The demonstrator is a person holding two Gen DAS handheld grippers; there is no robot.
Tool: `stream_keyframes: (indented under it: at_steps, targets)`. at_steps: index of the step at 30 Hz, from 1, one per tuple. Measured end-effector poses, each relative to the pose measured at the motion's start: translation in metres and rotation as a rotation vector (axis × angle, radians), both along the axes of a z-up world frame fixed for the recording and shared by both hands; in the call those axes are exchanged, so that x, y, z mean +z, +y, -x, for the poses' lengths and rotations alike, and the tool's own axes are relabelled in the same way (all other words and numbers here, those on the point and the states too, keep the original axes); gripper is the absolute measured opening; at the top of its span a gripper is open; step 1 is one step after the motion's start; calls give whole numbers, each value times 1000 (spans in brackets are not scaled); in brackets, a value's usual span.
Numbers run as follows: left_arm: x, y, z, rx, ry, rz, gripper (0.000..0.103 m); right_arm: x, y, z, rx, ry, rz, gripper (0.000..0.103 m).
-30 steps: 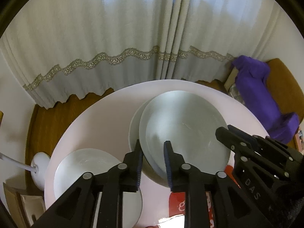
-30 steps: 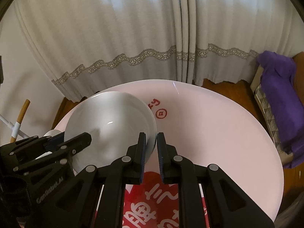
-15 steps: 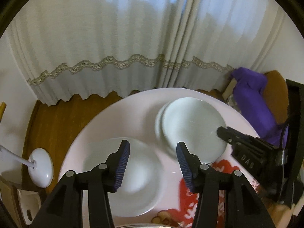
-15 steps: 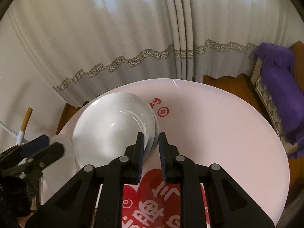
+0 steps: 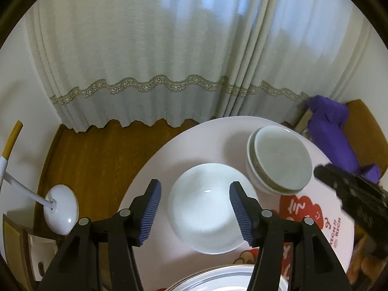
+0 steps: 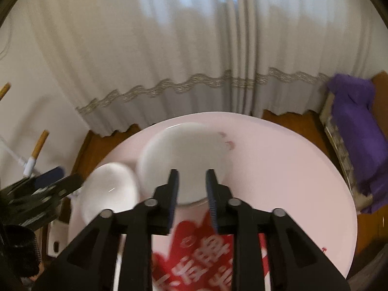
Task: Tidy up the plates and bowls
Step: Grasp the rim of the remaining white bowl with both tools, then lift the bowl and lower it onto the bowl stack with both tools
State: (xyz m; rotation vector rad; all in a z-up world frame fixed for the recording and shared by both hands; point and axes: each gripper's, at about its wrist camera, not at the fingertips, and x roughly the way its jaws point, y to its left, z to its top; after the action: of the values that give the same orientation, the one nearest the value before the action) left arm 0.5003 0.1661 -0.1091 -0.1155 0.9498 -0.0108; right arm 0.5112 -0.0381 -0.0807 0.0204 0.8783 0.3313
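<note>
I'm looking at pale curtains [image 5: 169,55] with a lace band hanging to a wooden floor [image 5: 97,155]; daylight is glowing through them, a purple cloth [image 5: 332,131] is draping over furniture at right, a white lamp base [image 5: 61,208] is sitting at left

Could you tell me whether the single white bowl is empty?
Empty: the white bowl sits upright on the table, interior bare.
</note>
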Motion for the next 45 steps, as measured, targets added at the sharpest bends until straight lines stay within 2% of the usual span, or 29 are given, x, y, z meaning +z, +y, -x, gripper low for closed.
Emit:
stream_keyframes:
  at_steps: [1,6,13,19,22,23,27,30,32,39,45]
  targets:
    - [0,3,4,0,2,1,55,1,5,5,20,5,-9,34]
    - [1,19,23,15,20,4,55,-9,33,25,88,102,-55,34]
    - [-3,32,27,14,47,4,57,-27,49,30,67,176,-67,34]
    - [-21,32,8,-12,113,22,58,-46,55,17,27,217,-57,35]
    - [-29,34,-13,-18,145,34,55,-56,58,10,28,231,-38,35]
    - [-31,33,-20,-17,153,31,47,-59,59,8,30,236,-40,35]
    - [-36,31,-37,-32,172,30,37,-70,63,0,39,248,-32,30]
    - [-41,28,-48,-40,188,27,27,-76,66,-5,51,260,-52,24]
    - [-46,25,-54,-50,199,20,11,-79,67,-7,59,267,-58,13]
    - [-49,16,-51,-32,169,2,10,-76,68,1,85,250,-68,13]
    - [-18,7,-16,-26,92,-6,10,-53,61,18,116,212,-93,13]
